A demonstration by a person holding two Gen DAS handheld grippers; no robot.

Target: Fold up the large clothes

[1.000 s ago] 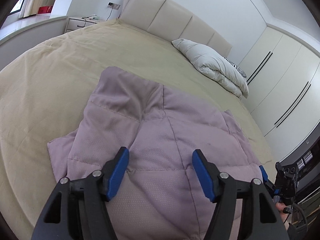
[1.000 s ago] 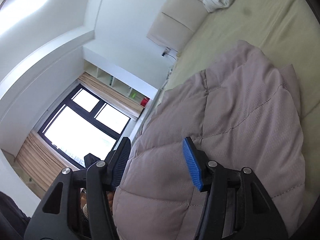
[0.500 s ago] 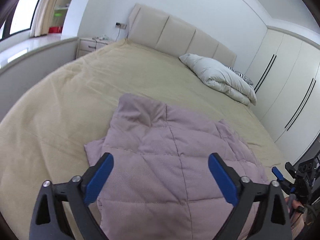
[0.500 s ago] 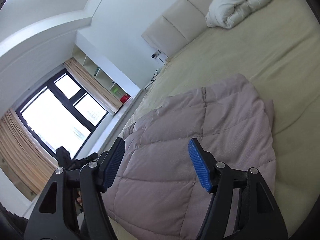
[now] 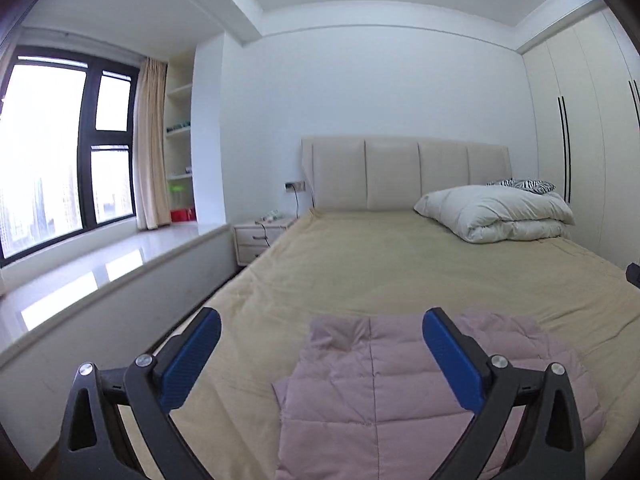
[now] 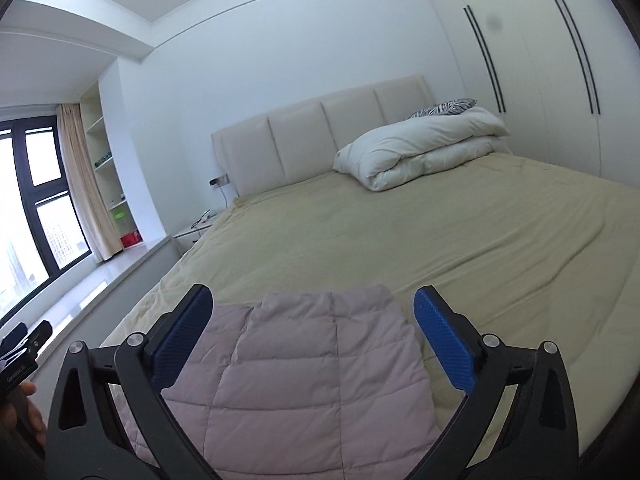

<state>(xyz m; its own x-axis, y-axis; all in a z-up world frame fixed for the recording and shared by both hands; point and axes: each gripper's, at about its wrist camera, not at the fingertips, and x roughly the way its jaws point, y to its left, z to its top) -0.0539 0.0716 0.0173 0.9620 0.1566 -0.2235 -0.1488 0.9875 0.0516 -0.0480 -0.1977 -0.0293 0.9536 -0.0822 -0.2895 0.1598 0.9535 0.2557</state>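
Observation:
A mauve quilted garment [image 5: 380, 392] lies folded into a flat rectangle at the near end of the bed, and in the right wrist view the garment [image 6: 304, 368] lies the same way. My left gripper [image 5: 322, 316] hangs above and short of it, open wide, with nothing between its blue pads. My right gripper [image 6: 314, 294] is raised over the garment's near part, its jaws opening, and nothing is gripped. Neither gripper touches the cloth.
The bed [image 5: 400, 260] has a beige cover and a padded headboard. A folded white duvet [image 5: 496, 212] lies at its far right. A nightstand [image 5: 260, 236] and a window ledge [image 5: 100, 264] run along the left, and a wardrobe [image 5: 580, 140] stands at the right.
Both grippers lifted up and back from the garment and levelled out towards the headboard. Both pairs of jaws spread wider. The garment stays folded on the bed.

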